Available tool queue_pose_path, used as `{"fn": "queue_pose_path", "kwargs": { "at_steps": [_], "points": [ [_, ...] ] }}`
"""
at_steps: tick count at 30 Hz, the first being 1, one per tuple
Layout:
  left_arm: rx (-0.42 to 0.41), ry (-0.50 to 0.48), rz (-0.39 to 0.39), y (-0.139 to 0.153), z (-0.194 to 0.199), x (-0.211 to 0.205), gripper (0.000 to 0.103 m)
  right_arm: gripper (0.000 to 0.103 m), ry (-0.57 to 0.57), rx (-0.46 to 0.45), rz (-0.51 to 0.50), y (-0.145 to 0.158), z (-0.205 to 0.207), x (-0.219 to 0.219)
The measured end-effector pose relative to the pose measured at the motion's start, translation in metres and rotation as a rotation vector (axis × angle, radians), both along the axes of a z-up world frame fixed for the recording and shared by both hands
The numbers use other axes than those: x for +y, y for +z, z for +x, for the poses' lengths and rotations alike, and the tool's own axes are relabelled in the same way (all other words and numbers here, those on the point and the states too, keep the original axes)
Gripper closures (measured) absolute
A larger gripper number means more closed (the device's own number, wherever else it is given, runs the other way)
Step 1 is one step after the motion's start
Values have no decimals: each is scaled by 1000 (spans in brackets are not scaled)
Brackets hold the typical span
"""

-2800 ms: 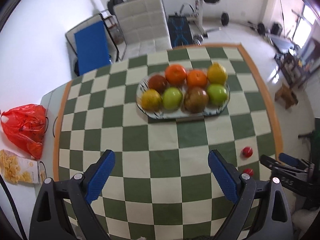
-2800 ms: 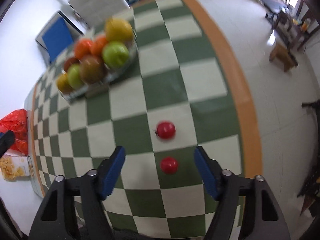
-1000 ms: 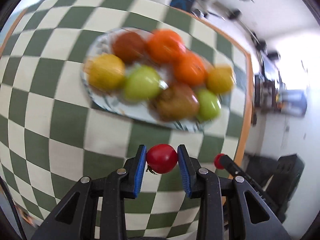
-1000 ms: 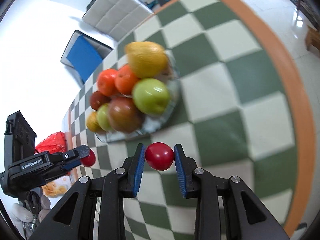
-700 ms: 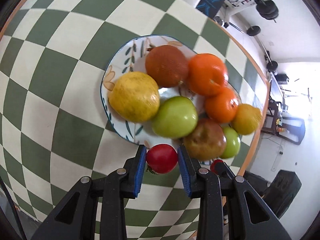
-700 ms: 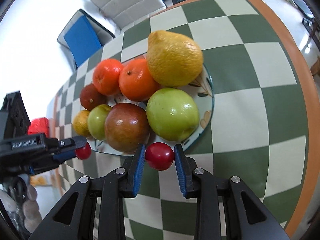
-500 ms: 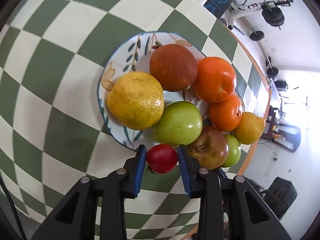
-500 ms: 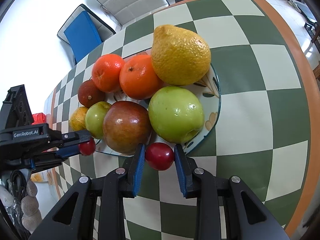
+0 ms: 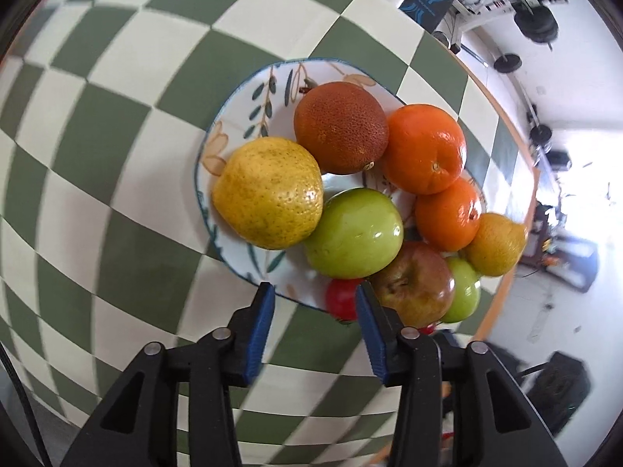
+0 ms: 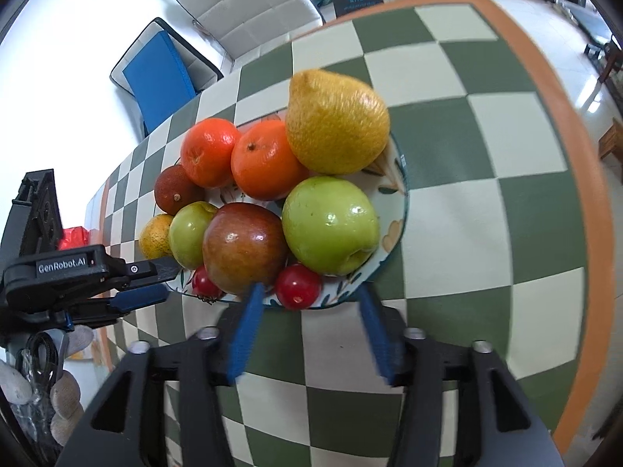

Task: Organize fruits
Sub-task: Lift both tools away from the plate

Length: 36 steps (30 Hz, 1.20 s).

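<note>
A floral plate (image 9: 249, 116) (image 10: 393, 225) holds oranges, green apples, a red-brown apple (image 10: 243, 247) and yellow citrus. In the left wrist view a small red fruit (image 9: 342, 299) lies on the plate's near rim, touching the inner side of the right finger of my open left gripper (image 9: 314, 295). In the right wrist view a second small red fruit (image 10: 298, 286) rests on the rim under a green apple (image 10: 331, 225), just beyond my open right gripper (image 10: 309, 292). The first red fruit (image 10: 204, 282) shows there too, beside the left gripper (image 10: 163, 280).
The plate stands on a green-and-white checkered table (image 10: 467, 214) with an orange border. Two chairs (image 10: 249, 11) stand at the far side. A red bag (image 10: 74, 235) lies far left, and gym gear (image 9: 533, 19) stands on the floor beyond.
Both grippers have opened and let go of their small red fruits, which now lie on the plate's near rim. Both grippers have come slightly closer to the plate.
</note>
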<state>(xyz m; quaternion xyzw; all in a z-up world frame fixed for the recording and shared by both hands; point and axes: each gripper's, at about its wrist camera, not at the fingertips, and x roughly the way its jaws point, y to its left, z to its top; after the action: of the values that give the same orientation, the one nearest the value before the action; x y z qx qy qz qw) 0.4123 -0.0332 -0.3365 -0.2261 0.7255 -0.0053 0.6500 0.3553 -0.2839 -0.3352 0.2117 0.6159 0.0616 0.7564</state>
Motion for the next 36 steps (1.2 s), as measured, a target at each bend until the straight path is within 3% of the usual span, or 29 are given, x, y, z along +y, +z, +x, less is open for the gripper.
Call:
{"fn": "queue_pose_path", "kwargs": {
  "at_steps": [3,5,8,10,13,20,28,36],
  "points": [
    [-61,-89,119,18,-9,-5,30,16,22,-40,-89,20,-6,2],
    [-103,-152,193,27,-15,-12,29,12,36,-60,-162,31,-11,5],
    [-153,-226,288,39,-27,-19,7,6,44,-81,-258,49,-20,9],
    [-191,-269,351,50,-37,-22,6,5,40,-92,-289,57,-25,11],
    [-240,-302,383,64,-51,-22,6,5,26,-101,-315,70,-36,13],
    [-327,-330,390,99,-74,-21,5,4,0,-160,-351,113,-64,20],
    [-469,-310,420,159,-112,-19,5,4,-38,-234,-361,167,-102,21],
    [-564,-298,397,210,-156,-15,5,4,-47,-315,-362,231,-155,28]
  ]
}}
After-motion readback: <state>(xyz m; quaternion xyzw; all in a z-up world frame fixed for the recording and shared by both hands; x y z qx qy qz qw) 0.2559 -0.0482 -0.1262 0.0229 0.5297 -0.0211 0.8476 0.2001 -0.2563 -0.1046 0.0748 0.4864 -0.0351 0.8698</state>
